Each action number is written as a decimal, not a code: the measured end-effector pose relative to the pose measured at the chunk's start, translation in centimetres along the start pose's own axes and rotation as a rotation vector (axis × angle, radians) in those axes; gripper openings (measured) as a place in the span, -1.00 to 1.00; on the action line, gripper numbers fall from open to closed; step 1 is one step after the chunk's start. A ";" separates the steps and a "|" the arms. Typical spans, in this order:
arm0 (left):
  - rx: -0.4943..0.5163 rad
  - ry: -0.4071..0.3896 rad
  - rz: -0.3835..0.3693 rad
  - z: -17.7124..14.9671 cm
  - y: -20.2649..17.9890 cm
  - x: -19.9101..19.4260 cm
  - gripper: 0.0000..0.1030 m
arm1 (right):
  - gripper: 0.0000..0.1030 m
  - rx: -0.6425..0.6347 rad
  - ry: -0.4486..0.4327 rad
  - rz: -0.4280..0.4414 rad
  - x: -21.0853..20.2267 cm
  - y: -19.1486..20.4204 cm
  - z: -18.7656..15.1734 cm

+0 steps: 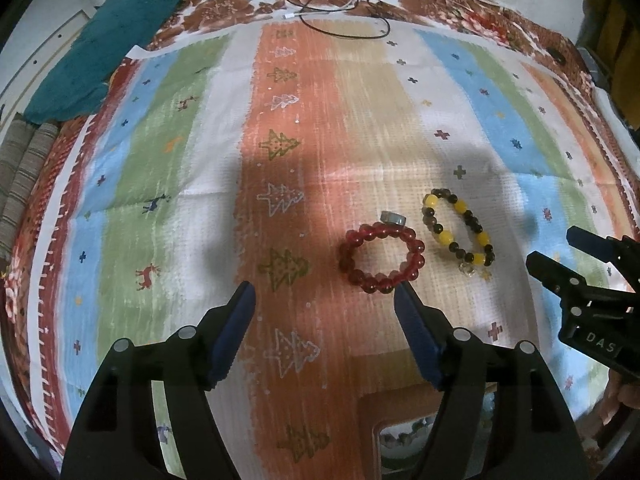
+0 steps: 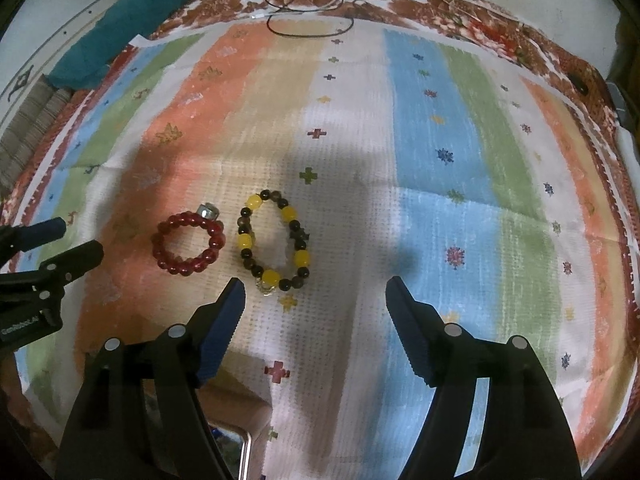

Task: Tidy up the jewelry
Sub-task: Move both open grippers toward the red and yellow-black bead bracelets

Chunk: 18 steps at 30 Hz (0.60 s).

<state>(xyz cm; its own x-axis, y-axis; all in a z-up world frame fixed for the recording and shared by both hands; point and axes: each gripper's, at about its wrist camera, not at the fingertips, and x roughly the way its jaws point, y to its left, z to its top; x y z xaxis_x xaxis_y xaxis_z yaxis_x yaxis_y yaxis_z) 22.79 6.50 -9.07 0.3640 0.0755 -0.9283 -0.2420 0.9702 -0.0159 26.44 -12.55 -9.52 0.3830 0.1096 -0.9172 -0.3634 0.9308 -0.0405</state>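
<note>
The round bracelet of glossy red beads lies flat on the striped woven cloth, just ahead of the left gripper and touching, or nearly touching, the tip of its right-hand finger. A small silver-grey metal ring rests against the bracelet's far edge. Just beside it, further toward the right gripper, lies the oval bracelet of yellow and dark brown beads with a small clear charm at its near end — that end sits right by the tip of the right gripper's left-hand finger.

Both grippers stand wide apart at the jaws with nothing between the pads; neither holds anything. Each points steeply down at the cloth, side by side.

Nearer than the fingers, at the bottom edge of both views, a tan box with a mirrored or glazed panel shows partly — probably the jewelry case, though its contents are too blurred to tell.

As for progress, all three pieces still lie loose on the cloth, so the sorting looks barely begun; picking up each bracelet and the ring remains.
</note>
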 end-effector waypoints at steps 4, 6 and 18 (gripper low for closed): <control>0.010 0.014 0.006 0.3 -0.2 1.0 0.40 | 0.41 0.011 0.015 -0.003 0.9 -0.3 0.4; 0.012 0.023 0.011 0.4 -0.1 1.5 0.40 | 0.41 0.008 0.017 0.000 1.1 -0.2 0.6; 0.027 0.059 0.012 1.6 -0.1 3.9 0.40 | 0.41 0.027 0.070 -0.004 3.6 -1.0 1.6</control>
<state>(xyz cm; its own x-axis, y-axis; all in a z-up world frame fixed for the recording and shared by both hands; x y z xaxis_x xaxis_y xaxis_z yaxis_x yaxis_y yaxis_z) 25.65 7.05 -12.11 0.3070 0.0744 -0.9488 -0.2215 0.9751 0.0047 29.51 -12.52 -12.20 0.3233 0.0821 -0.9427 -0.3386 0.9403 -0.0342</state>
